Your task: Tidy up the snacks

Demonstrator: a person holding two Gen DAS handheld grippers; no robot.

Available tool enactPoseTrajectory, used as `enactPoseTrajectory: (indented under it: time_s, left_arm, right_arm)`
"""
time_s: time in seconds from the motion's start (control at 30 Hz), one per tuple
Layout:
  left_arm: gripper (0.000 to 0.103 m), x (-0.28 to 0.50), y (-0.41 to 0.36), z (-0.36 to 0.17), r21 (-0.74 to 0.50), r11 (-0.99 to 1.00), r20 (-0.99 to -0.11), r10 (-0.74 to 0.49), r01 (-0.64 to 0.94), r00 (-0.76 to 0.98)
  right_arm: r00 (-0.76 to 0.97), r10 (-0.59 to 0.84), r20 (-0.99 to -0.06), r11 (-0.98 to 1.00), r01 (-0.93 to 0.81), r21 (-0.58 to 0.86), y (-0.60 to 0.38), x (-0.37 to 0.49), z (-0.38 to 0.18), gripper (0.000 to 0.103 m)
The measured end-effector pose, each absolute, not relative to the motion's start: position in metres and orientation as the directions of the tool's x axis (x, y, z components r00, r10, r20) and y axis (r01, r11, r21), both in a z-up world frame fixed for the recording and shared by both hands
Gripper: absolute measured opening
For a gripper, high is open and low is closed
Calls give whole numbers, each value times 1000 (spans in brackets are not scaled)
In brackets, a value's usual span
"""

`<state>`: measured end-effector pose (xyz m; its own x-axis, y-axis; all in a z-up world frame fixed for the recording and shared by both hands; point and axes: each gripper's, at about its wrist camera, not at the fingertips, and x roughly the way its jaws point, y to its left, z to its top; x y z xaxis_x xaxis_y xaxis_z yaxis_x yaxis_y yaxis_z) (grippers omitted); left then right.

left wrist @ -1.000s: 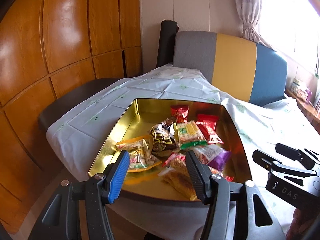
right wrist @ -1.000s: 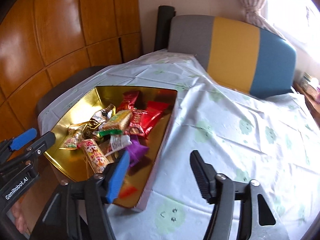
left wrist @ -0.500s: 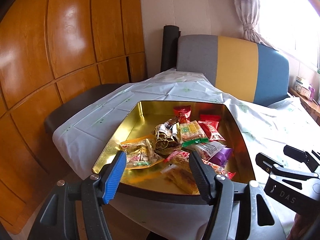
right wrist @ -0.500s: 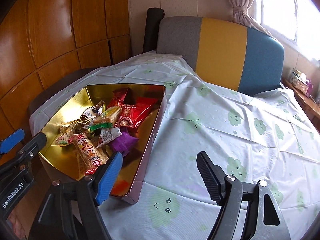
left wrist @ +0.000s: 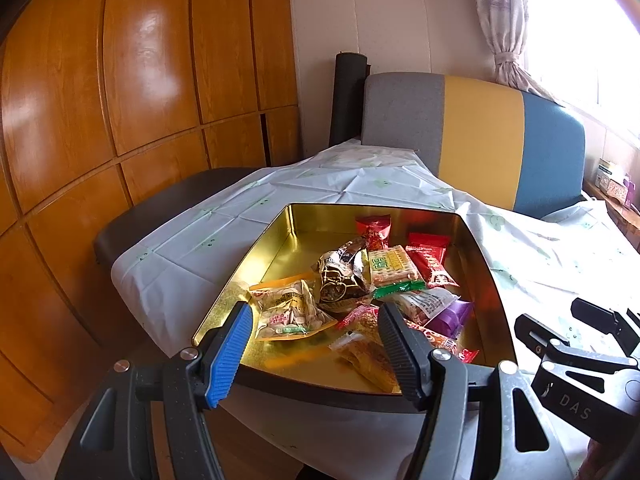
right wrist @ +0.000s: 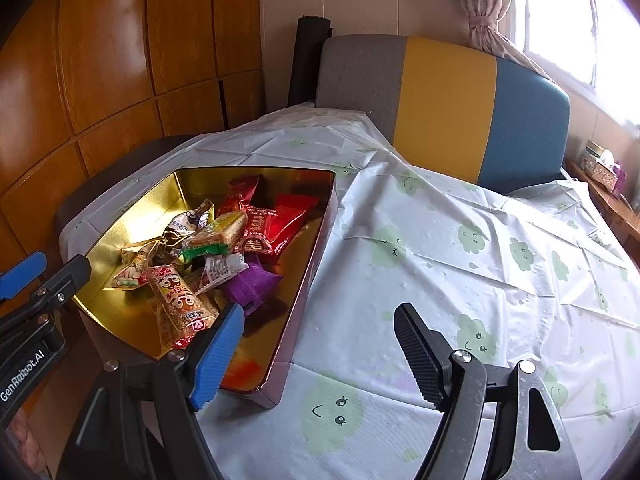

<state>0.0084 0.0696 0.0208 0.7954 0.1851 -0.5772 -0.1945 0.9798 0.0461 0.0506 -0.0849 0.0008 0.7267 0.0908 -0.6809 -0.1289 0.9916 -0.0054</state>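
Both grippers hover at the near edge of the table, neither touching anything.

Left gripper (left wrist: 312,346): jaws spread wide, nothing between them. It sits just short of the near rim of the gold tin tray (left wrist: 256,256), fingers pointing in over it. Blue pad on its left finger, black ribbed pad on its right.

Right gripper (right wrist: 318,354): also wide open and empty, positioned to the right of the left one. Its blue-padded finger sits over the tray's near right corner, the black one over bare tablecloth (right wrist: 460,240).

Snacks are all piled inside the tray, mostly toward its right and near side:
- seed packet with orange edge (left wrist: 290,312), near left of the pile
- dark brown wrapper (left wrist: 340,276), middle
- cracker pack with green end (left wrist: 394,270), just right of it
- 2 red packets at the far side: small one (left wrist: 374,232), larger one (left wrist: 430,258)
- purple packet (right wrist: 250,284), near right
- white-label packet (right wrist: 222,268), overlapping the purple one
- long red-and-orange packet (right wrist: 180,304), nearest, tilted against the pile

Tray sits at the near left corner of the table, on the white cloth with green cloud faces. Right half of the cloth carries no snacks. Beyond the table: grey/yellow/blue sofa back (right wrist: 444,96), wood panel wall (left wrist: 120,100) on the left, curtain (right wrist: 484,4) at the window far right.
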Motion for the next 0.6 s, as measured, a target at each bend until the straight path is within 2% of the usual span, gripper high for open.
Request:
enactPoseTrajectory:
  time_s: [0.6]
  left_arm:
    - [66, 6, 71, 23, 42, 979, -572, 188, -200, 798]
  right_arm:
    - [745, 84, -662, 992, -126, -16, -83, 48, 6, 79]
